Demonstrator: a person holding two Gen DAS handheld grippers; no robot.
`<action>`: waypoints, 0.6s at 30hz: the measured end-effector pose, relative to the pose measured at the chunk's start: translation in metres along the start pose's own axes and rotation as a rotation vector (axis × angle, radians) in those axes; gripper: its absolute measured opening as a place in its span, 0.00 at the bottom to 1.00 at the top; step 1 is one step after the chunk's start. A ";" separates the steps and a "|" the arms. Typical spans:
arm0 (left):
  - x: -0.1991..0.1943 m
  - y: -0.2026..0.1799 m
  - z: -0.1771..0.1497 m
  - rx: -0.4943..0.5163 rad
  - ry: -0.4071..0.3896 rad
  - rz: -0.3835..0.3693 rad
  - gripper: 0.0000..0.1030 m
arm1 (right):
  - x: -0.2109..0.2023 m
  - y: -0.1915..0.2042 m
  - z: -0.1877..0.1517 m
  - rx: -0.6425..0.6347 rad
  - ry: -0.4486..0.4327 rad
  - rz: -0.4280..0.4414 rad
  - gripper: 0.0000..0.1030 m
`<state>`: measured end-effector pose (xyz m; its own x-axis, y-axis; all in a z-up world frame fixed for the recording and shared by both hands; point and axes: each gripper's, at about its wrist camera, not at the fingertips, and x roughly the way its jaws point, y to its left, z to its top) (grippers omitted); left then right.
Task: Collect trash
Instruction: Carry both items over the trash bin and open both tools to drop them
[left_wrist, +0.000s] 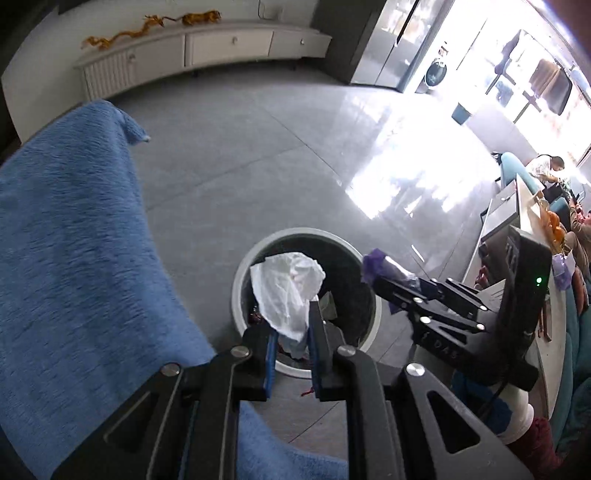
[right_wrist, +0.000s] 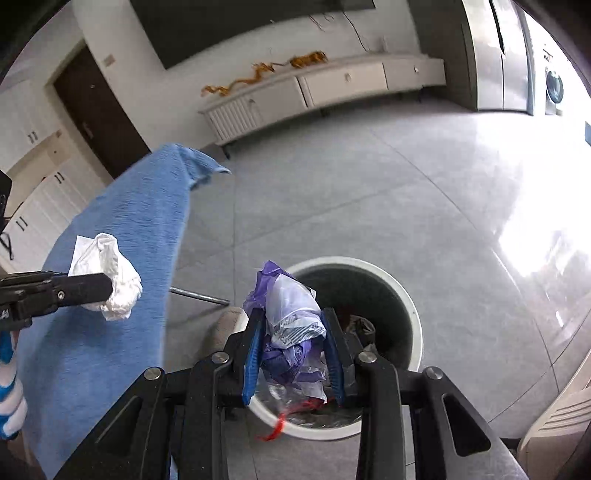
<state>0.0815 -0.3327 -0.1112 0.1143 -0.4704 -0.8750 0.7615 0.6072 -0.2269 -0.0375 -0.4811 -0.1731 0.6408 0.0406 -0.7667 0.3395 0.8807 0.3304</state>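
Currently, my left gripper (left_wrist: 291, 332) clamped on crumpled white tissue (left_wrist: 286, 291), my right gripper (right_wrist: 295, 354) clamped on wadded purple-and-clear plastic bag (right_wrist: 291, 325), white-rimmed trash bin (right_wrist: 413, 314) below.

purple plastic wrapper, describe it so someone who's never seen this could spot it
Find the round white-rimmed trash bin on the grey floor. Above its near edge, the right gripper pinches a crumpled purple and clear plastic wrapper. The other gripper's trash is a plain white tissue.

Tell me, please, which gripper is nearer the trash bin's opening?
Both hover over the trash bin: the right gripper holds purple plastic above it; the left gripper holds white tissue.
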 end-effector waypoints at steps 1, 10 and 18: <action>0.006 -0.002 0.003 -0.002 0.012 -0.003 0.22 | 0.002 -0.003 -0.002 0.001 0.008 -0.005 0.29; 0.033 -0.007 0.015 -0.019 0.036 -0.030 0.38 | 0.021 -0.023 -0.012 0.041 0.053 -0.056 0.49; -0.024 0.010 -0.002 -0.009 -0.158 0.041 0.38 | -0.008 -0.010 -0.007 0.016 0.012 -0.082 0.54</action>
<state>0.0850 -0.3141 -0.0933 0.2444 -0.5398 -0.8056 0.7486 0.6330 -0.1970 -0.0510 -0.4870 -0.1736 0.6023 -0.0259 -0.7978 0.4018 0.8735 0.2750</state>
